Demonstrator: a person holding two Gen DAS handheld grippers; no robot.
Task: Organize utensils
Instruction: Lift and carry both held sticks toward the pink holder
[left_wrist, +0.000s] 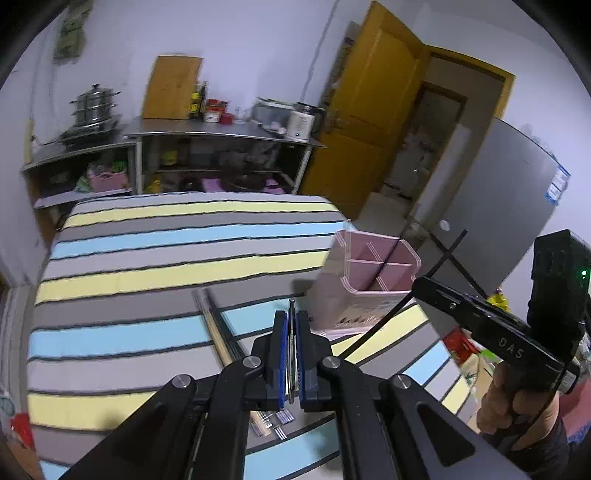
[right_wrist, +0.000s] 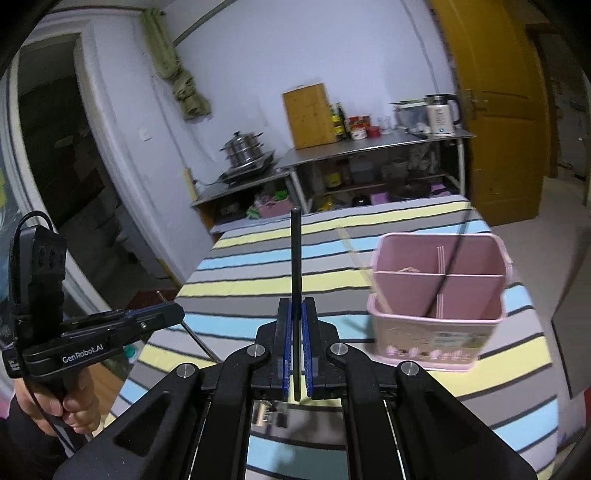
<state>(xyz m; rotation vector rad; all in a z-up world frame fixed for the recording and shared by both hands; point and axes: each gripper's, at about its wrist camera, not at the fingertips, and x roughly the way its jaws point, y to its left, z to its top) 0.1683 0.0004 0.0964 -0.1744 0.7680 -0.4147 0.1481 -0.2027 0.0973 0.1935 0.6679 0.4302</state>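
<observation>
The left claw (left_wrist: 291, 339) was clamped on a thin metal utensil (left_wrist: 292, 332), seen edge-on between the blue pads, its type not tellable from that view. The right claw (right_wrist: 297, 347) was closed on a black chopstick (right_wrist: 295, 258) that stood straight up toward twelve o'clock from the jaws. Both pieces looked light, stiff and smooth, so I judged they could pivot or slide in a pinch; holding well along the shaft, as here, should keep the tip steady for aiming into a slot. At one to two o'clock from each claw sat the pink divided holder (right_wrist: 439, 291) on the striped bench (left_wrist: 147, 266), near its right edge. The right wrist view looked down into the compartments and showed a dark chopstick (right_wrist: 448, 266) already leaning inside, and it caught the left claw from the side at nine o'clock with a metal handle poking out beyond it. The left wrist view instead showed what lay on the cloth: wooden and dark chopsticks (left_wrist: 218, 332) at eleven o'clock beside the claw, and forks (left_wrist: 275, 424) partly hidden under it at six o'clock, plus the right claw at three o'clock carrying its black stick toward the holder.
</observation>
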